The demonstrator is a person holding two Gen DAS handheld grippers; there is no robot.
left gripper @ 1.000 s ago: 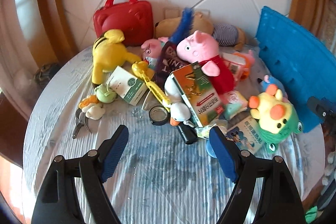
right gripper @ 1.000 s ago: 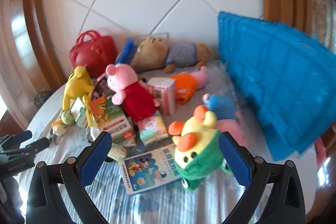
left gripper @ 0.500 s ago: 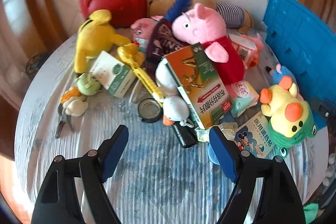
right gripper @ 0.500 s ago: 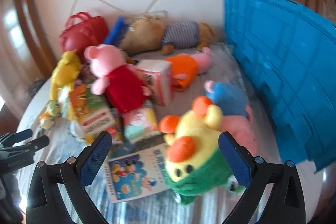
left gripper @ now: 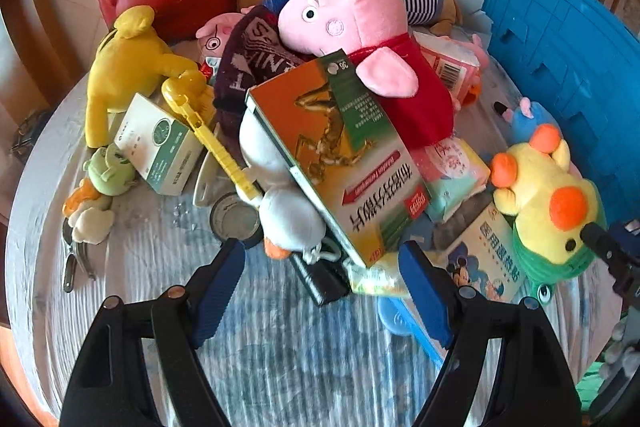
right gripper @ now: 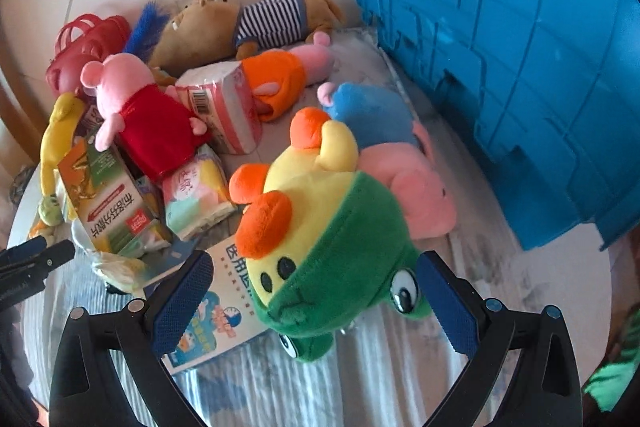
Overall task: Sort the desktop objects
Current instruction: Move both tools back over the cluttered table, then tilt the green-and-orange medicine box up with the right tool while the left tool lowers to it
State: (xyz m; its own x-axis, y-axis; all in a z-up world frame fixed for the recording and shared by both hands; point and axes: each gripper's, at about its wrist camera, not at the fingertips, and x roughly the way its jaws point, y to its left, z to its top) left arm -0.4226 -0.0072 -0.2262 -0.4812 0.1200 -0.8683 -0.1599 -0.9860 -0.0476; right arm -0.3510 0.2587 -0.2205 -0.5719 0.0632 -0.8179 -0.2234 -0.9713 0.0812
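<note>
Risk: right gripper [right gripper: 312, 297], fingers wide apart around yellow-green plush [right gripper: 320, 227], may pinch booklet [right gripper: 212, 315] underneath. Left gripper [left gripper: 322, 269] open; leaning box [left gripper: 336, 155] could topple.

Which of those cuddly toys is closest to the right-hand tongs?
The yellow duck in the green frog hood. It lies right between the open right tongs, while the red-dressed pig and striped bear sit farther back.

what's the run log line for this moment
left hand-held gripper: open, at medicine box | right hand-held gripper: open, around duck plush | nothing held
</note>
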